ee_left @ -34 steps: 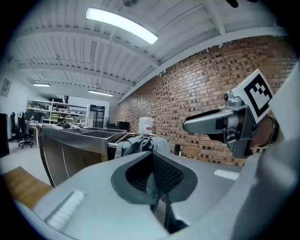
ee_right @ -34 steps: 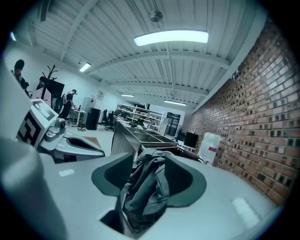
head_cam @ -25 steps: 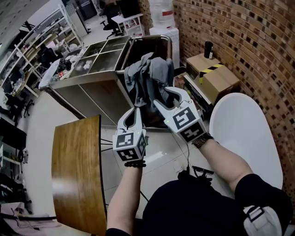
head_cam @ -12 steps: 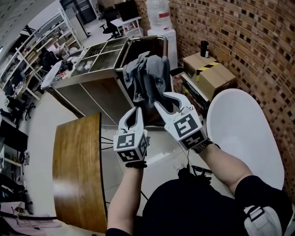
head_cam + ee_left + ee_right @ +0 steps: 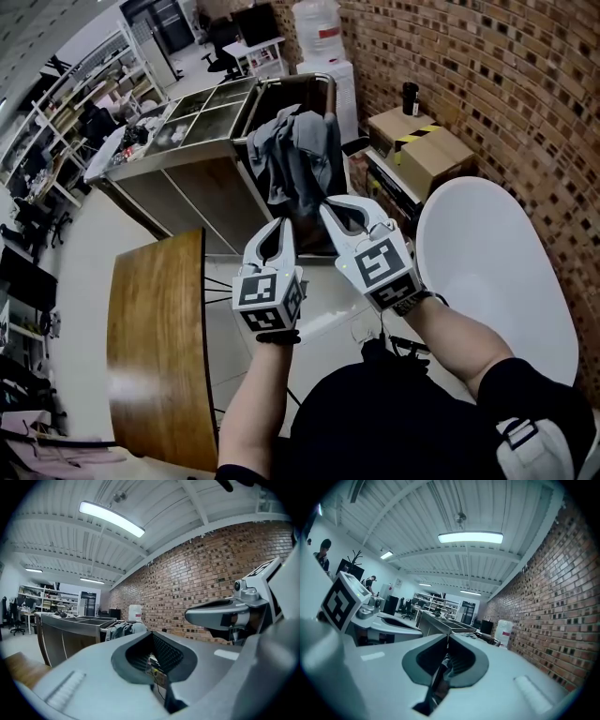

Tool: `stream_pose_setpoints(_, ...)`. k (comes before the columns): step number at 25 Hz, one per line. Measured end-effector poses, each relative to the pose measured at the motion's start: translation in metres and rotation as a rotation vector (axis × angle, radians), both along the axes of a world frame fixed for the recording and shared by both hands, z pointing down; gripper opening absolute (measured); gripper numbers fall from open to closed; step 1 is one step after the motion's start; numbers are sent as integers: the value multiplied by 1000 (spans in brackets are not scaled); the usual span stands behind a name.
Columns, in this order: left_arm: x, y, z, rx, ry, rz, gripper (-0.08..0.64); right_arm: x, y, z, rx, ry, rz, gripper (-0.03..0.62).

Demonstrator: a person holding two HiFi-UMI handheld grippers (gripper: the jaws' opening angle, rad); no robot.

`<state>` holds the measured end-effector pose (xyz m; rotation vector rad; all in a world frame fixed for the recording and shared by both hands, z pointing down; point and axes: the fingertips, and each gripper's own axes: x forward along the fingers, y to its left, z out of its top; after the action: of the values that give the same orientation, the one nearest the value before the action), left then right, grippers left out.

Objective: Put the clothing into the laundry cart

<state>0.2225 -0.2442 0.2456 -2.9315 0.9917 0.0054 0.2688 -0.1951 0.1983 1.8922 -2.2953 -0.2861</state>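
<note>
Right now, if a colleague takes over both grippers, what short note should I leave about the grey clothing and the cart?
Left gripper: jaws together, nothing between them.
Right gripper: jaws closing, tips already together, no cloth between them.
Crumpled grey cloth garment: heaped on the near rim of the dark laundry cart with a metal tube rim, free of both grippers.
Done: the garment is at the cart and released.
Left: I cannot tell whether it lies fully inside; probably push it down past the rim.
</note>
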Motion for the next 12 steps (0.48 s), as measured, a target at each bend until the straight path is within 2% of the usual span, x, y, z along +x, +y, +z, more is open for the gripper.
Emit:
stream_pose_setpoints(3,1,7,-6,1,10,9,3,0,1,-1,38,27,-7,2)
stream_pose_setpoints(12,6,21,-15,25,26,48,3,-2,8,3,19,6,3,0)
